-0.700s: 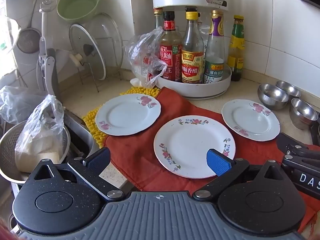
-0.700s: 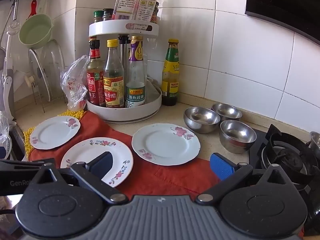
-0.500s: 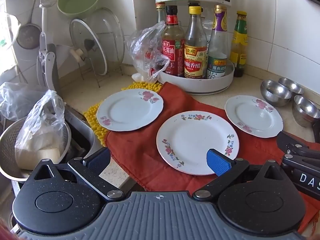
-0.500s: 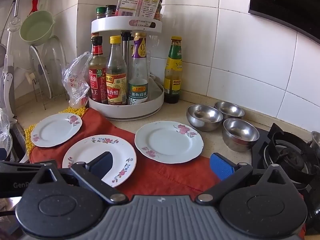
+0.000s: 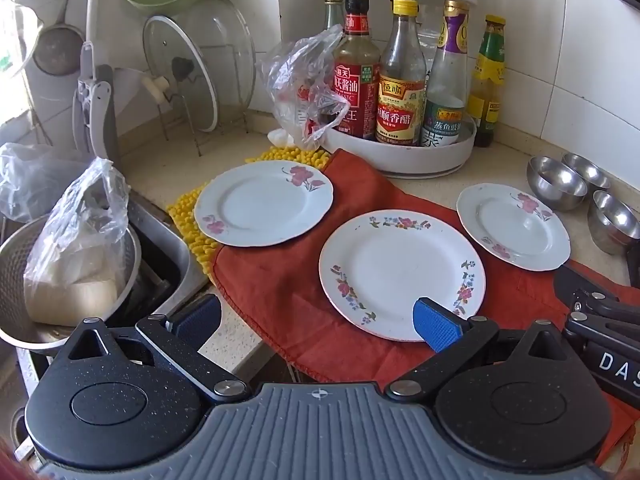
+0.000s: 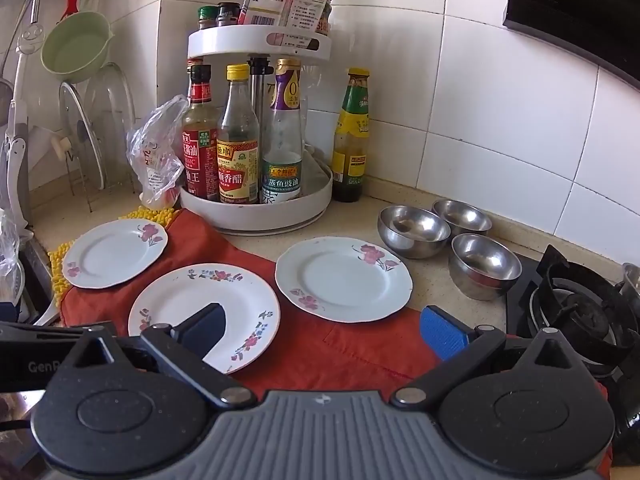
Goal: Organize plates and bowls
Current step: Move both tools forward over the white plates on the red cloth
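Red cloth [image 5: 280, 280]: I see it spread over the tabletop [image 6: 440, 296], carrying the plates fully or in part; a yellow mat [image 5: 188, 216] peeks out at its left end.
Large plate [image 5: 402, 274]: it lies flat on the cloth, straight ahead of my left tongs [image 5: 316, 324], with its near rim just past the blue right pad. From the right wrist view the same plate [image 6: 240, 292] sits under the left pad of my right tongs [image 6: 320, 332].
Left small plate [image 5: 264, 203]: it lies flat, half on the yellow mat and half on the cloth, ahead and slightly left of the left tongs, apart from the large plate.
Right small plate [image 6: 344, 279]: it lies flat, straight ahead of the right tongs, partly off the cloth onto bare tabletop.
Steel bowls [image 6: 448, 236]: three sit clustered beyond the right small plate, near the stove [image 6: 576, 312], ahead and right of the right tongs.
Nearer hand: I judge my left nearer the left small plate, my right nearer the right plate and bowls; the large plate lies between both.
Plate axis: the plates are round, so no long axis matters; I judge a rim approach is what counts.
Left tongs: they are spread wide and hold nothing.
Right tongs: they are spread wide and hold nothing.
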`<state>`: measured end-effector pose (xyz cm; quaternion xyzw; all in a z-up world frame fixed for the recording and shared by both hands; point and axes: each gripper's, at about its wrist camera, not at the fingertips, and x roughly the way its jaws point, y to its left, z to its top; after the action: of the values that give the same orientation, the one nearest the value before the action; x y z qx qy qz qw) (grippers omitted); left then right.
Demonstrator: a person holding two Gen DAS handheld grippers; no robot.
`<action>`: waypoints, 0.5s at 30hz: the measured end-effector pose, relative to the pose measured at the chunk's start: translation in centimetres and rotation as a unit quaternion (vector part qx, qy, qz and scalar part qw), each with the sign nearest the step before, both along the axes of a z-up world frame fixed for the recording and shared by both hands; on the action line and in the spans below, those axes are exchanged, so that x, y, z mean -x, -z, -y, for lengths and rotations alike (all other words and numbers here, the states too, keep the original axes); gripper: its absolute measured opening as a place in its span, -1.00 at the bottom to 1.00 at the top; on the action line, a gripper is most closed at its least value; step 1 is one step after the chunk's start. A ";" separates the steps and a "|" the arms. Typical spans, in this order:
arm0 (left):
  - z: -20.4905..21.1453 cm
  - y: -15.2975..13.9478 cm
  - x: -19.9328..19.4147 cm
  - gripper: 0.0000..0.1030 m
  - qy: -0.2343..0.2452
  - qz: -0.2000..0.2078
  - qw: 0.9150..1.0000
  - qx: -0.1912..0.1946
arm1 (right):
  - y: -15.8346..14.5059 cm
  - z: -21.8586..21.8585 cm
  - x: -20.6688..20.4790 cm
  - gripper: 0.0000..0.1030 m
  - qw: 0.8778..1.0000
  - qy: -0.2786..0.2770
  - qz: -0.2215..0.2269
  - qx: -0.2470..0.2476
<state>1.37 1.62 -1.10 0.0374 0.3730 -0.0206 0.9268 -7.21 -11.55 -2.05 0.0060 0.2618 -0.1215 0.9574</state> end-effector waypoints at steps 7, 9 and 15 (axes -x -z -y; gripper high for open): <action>-0.1 0.1 0.0 1.00 -0.008 -0.007 1.000 0.003 | 0.0 0.1 0.0 1.00 1.000 -0.004 -0.006 -0.002; 0.0 0.1 -0.1 1.00 -0.009 -0.010 1.000 0.004 | 0.0 0.1 0.0 1.00 1.000 -0.004 -0.006 -0.003; 0.0 0.1 0.0 0.99 -0.008 -0.009 1.000 0.005 | 0.0 0.2 -0.1 1.00 1.000 -0.002 -0.008 -0.005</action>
<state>1.42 1.65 -1.22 0.0297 0.3815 -0.0150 0.9238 -7.14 -11.76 -2.01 0.0098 0.2701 -0.1185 0.9554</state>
